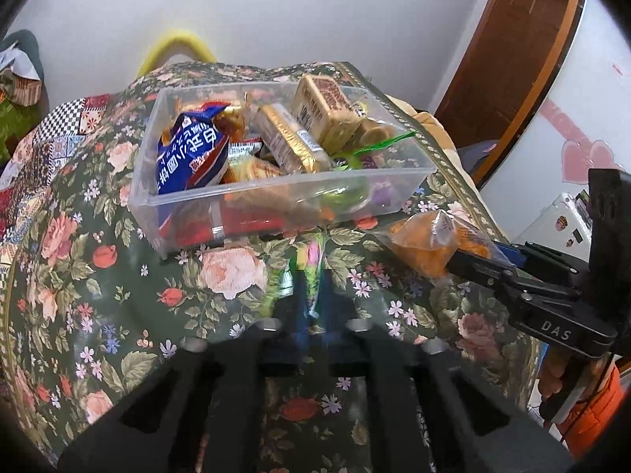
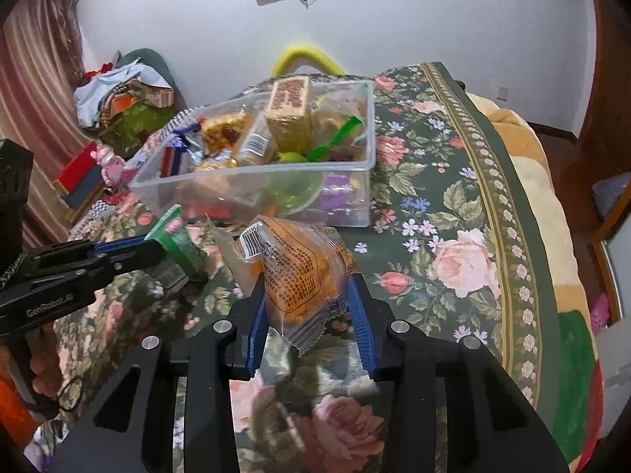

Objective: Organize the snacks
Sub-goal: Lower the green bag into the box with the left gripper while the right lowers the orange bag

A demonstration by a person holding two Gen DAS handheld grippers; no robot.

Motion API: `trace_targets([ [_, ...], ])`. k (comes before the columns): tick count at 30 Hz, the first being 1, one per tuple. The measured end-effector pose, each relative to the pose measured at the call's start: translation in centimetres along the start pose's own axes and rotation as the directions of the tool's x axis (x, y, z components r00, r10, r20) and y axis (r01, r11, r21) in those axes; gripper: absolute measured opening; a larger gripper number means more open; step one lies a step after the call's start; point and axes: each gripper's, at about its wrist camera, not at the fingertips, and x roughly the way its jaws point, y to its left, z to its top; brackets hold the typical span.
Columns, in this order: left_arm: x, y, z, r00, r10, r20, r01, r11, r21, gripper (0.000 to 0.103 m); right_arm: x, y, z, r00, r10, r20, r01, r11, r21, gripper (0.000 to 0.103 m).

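On the left, a green snack packet [image 2: 179, 242] is clamped in the shut left gripper [image 2: 152, 250], a clear bin [image 1: 276, 189] of snacks is seen beyond on the floral cloth [image 2: 453, 213], and an orange snack bag [image 2: 299, 272] is pinched by the right gripper [image 2: 309, 315].

In the left wrist view the green packet [image 1: 309, 276] is motion-blurred and its print unreadable, the left gripper's [image 1: 307, 311] fingertips are indistinct, and at 4 o'clock the person's hand [image 1: 552, 378] is mostly hidden.
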Motion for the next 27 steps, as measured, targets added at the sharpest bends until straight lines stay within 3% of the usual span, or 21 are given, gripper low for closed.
trace_targets([
  [7, -1.3, 0.0, 0.6, 0.999, -0.002, 0.036, 0.002, 1.0, 0.007, 0.0, -1.4, 0.8, 1.1, 0.999, 0.016, 0.049, -0.016, 1.0, -0.014, 0.035],
  [9, -0.9, 0.1, 0.8, 1.0, -0.002, 0.006, 0.002, 1.0, -0.003, 0.001, -1.7, 0.8, 1.3, 0.998, 0.016, 0.062, -0.016, 1.0, -0.013, 0.035],
  [11, -0.3, 0.2, 0.6, 0.999, -0.019, -0.027, 0.019, 1.0, -0.013, 0.015, -1.9, 0.7, 1.4, 0.998, 0.019, 0.067, -0.019, 1.0, -0.007, 0.035],
  [13, 0.8, 0.2, 0.2, 0.998, -0.023, -0.065, 0.021, 1.0, -0.022, 0.06, -2.0, 0.6, 1.4, 0.997, 0.026, 0.069, -0.026, 1.0, 0.001, 0.035],
  [15, 1.3, 0.3, -0.2, 0.999, -0.005, -0.054, 0.003, 0.999, -0.033, 0.071, -2.1, 0.5, 1.3, 0.997, 0.028, 0.068, -0.028, 1.0, 0.005, 0.035],
  [17, 2.6, 0.5, -0.4, 0.997, 0.02, -0.078, -0.023, 0.999, -0.037, 0.071, -2.1, 0.3, 1.2, 0.997, 0.027, 0.065, -0.028, 1.0, 0.009, 0.035],
  [23, 6.0, 0.5, -1.2, 0.99, 0.0, -0.14, -0.005, 0.999, -0.032, 0.072, -1.8, -0.4, 1.0, 0.998, 0.03, 0.052, -0.032, 0.999, 0.027, 0.035],
  [25, 6.0, 0.0, -1.6, 0.994, 0.018, -0.11, -0.017, 1.0, 0.009, 0.05, -1.7, -0.5, 0.9, 0.998, 0.028, 0.05, -0.029, 0.999, 0.03, 0.035],
  [27, 6.2, -0.4, -1.7, 0.994, 0.04, -0.1, -0.036, 0.999, 0.041, 0.042, -1.6, -0.6, 0.9, 0.999, 0.029, 0.046, -0.03, 0.999, 0.033, 0.035],
])
